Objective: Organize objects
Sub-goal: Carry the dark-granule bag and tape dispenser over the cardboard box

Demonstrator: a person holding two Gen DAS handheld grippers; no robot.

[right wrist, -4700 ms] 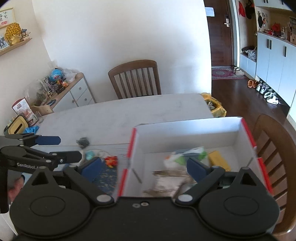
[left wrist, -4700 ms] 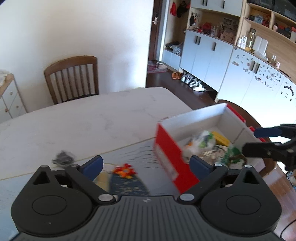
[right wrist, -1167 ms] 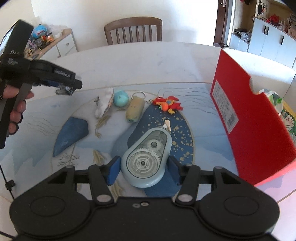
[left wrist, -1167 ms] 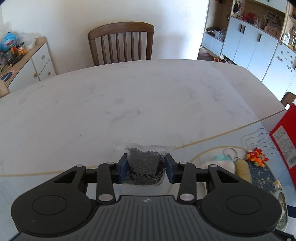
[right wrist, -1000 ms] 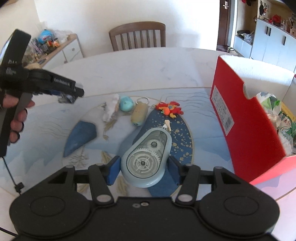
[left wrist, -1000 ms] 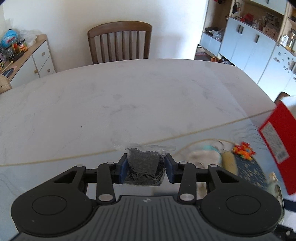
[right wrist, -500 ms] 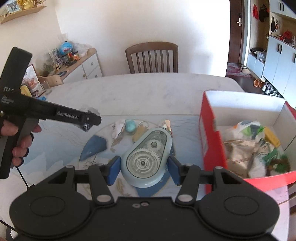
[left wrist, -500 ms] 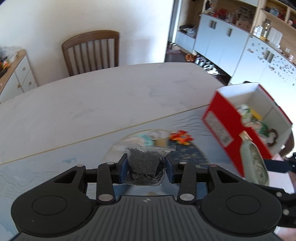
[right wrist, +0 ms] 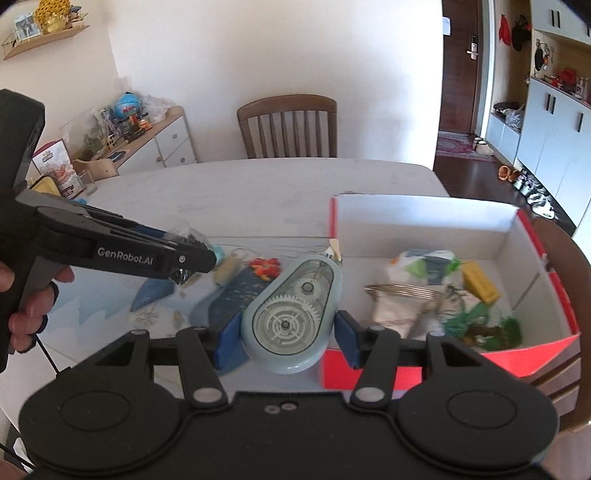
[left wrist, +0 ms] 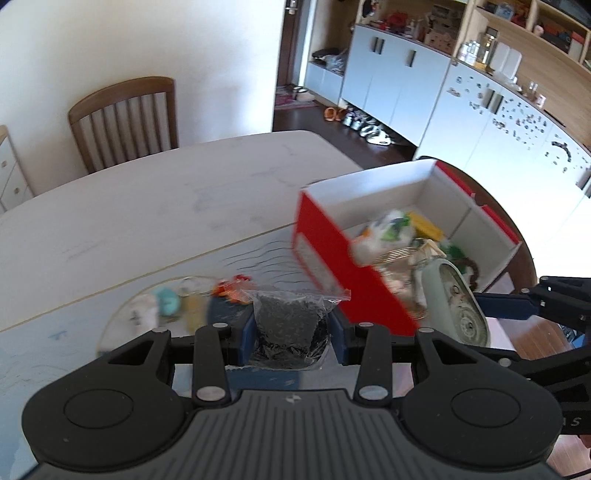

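Both tongs (left wrist: 291, 334) (right wrist: 286, 332) clamped, angled downward

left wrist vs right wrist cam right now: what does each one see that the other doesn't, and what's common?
Only the left wrist view shows the white cabinets and wall shelves along the right side.

Only the right wrist view shows the person's hand on the left gripper's handle, the cluttered sideboard, and the small wall shelf.

Both show the left gripper shut on a clear bag of dark bits, the right gripper shut on a pale blue tape dispenser, the red box, the small toys on the table mat, and the wooden chair.
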